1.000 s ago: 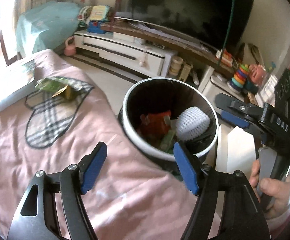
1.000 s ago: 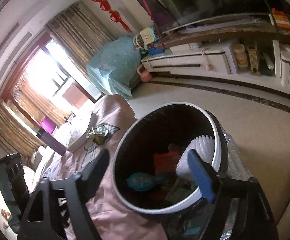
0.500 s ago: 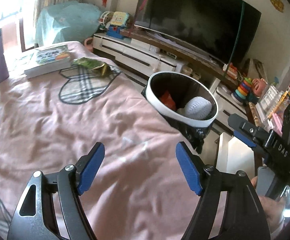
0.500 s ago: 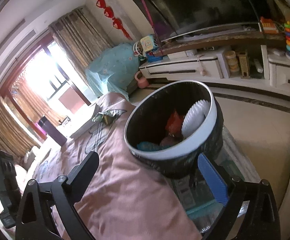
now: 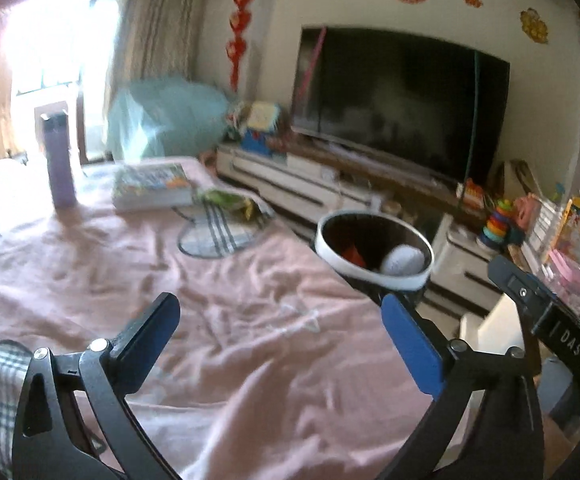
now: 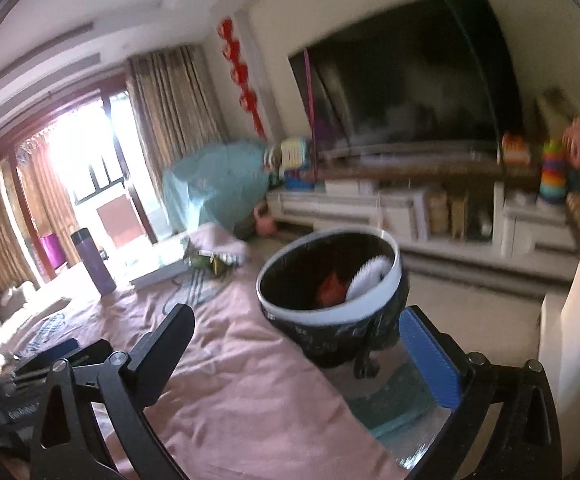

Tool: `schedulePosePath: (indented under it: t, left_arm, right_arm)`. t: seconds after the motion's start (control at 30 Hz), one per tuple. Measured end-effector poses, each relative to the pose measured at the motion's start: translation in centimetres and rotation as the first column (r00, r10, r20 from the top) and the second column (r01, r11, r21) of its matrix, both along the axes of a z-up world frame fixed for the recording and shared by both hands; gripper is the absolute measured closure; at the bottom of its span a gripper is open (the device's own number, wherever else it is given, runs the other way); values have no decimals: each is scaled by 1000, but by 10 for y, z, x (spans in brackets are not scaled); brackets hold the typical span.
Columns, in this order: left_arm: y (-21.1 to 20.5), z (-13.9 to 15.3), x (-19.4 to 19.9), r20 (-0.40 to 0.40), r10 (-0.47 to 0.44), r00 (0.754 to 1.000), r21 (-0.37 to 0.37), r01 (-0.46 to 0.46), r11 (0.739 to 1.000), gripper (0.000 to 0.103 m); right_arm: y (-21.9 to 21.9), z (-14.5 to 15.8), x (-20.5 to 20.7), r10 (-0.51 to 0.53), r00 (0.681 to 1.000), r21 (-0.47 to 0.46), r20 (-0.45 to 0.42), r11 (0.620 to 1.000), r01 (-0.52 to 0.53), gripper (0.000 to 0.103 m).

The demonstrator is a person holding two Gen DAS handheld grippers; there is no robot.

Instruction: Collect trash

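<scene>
A black trash bin with a white rim (image 5: 374, 276) (image 6: 330, 312) stands at the right edge of a table covered with pink cloth (image 5: 210, 320). It holds red trash (image 6: 330, 290) and a white netted piece (image 5: 402, 260). A green and yellow wrapper (image 5: 230, 202) (image 6: 210, 262) lies on a plaid patch at the far side of the cloth. My left gripper (image 5: 286, 340) is open and empty above the cloth. My right gripper (image 6: 306, 348) is open and empty near the bin; its body shows in the left wrist view (image 5: 550, 320).
A purple bottle (image 5: 60, 160) and a book (image 5: 152, 186) stand at the far side of the cloth. A TV (image 5: 398, 104) on a white cabinet (image 5: 310, 196) with toys lies beyond. A white box (image 5: 494, 328) stands right of the bin.
Both grippers have pulled back and up from the bin, which now looks smaller and farther. More of the pink cloth, the bottle and the book have come into view.
</scene>
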State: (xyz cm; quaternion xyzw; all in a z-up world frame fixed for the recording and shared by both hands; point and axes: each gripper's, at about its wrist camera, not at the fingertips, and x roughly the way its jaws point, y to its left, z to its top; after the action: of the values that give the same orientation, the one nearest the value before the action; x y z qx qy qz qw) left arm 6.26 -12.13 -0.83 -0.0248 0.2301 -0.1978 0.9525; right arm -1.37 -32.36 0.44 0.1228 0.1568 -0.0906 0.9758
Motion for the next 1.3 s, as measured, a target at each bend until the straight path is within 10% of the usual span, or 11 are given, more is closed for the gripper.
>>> schedulePosePath:
  t: [1.3]
  left_arm:
    - [6,-5,-24,112,90,990,70,-99,993,0]
  right_arm:
    - [23,-7,-11,-54,998,-170,28,984,58,0]
